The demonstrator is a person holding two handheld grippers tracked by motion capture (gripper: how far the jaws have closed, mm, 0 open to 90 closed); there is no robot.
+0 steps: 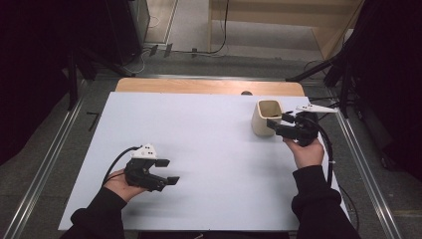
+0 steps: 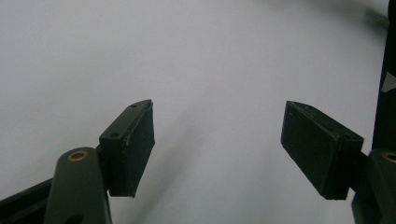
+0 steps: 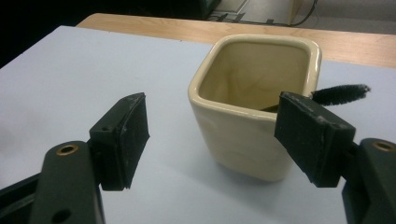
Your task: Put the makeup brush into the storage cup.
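Surface [image 1: 199,129] carries cream square cup [image 1: 266,117] at far right. Right tongs [image 1: 279,122] wide open just beside it, gripping nothing: approach step. Next: straddle cup wall, close. Left tongs [image 1: 168,171] open, empty, near left

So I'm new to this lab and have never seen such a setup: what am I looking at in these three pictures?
A person sits at a table and holds a hand tool with two black jaws in each hand. The high view looks down from above: the left gripper rests low over the pale blue table sheet, and the right gripper sits beside a cream square ceramic cup. The other two pictures come from cameras riding on each tool. In the right gripper view, the open jaws face the cup without touching it, and a black bristly brush tip shows beside its rim. Both jaws stand open; nothing is held.
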